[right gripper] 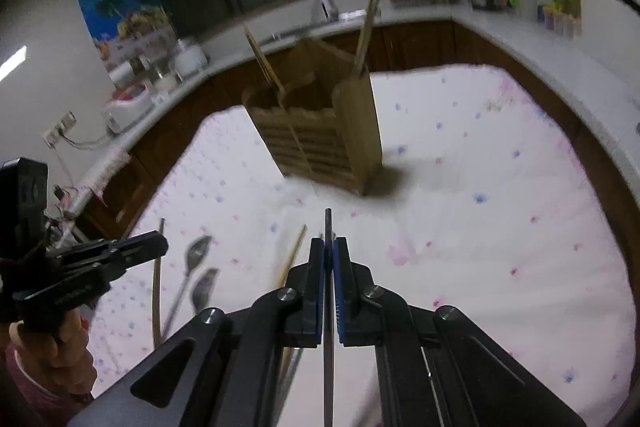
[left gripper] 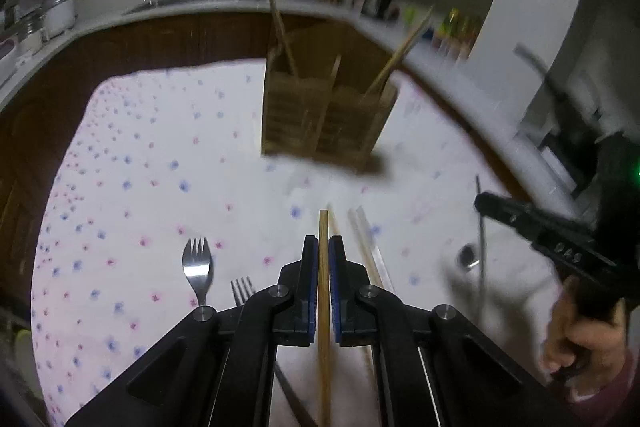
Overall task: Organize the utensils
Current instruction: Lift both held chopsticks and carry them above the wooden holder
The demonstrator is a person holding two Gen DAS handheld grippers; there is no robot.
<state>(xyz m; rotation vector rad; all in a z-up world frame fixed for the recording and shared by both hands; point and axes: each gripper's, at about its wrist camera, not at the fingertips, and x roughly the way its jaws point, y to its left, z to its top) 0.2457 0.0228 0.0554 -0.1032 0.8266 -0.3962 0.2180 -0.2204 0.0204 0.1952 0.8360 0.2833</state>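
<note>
In the left wrist view we saw the left gripper [left gripper: 323,247] with its fingers pinched narrow on a wooden chopstick [left gripper: 323,227], whose long axis ran straight along the fingers, its tip poking out ahead and its tail passing back under the camera. The wooden holder [left gripper: 320,119] stood ahead and slightly above that tip on the floral-clothed surface [left gripper: 140,187], with a few sticks already leaning out of its compartments, so we judged the coming move to be a forward carry followed by tipping the stick end-down over an opening. Two forks [left gripper: 197,263] lay on the cloth to the left of the fingers and more chopsticks [left gripper: 366,247] just right of them, untouched. At the right edge we could see the right gripper carrying a thin metal rod. In the right wrist view the right gripper [right gripper: 328,247] was likewise clamped on a slim dark metal chopstick [right gripper: 328,223], again aligned with the fingers and pointing toward the holder [right gripper: 320,139], which sat ahead and a little left of the tip. Spoons [right gripper: 198,251] and another wooden stick rested on the cloth to the lower left, near the left gripper. Neither hand looked clearly nearer the holder to us; both stood well apart from it.
</note>
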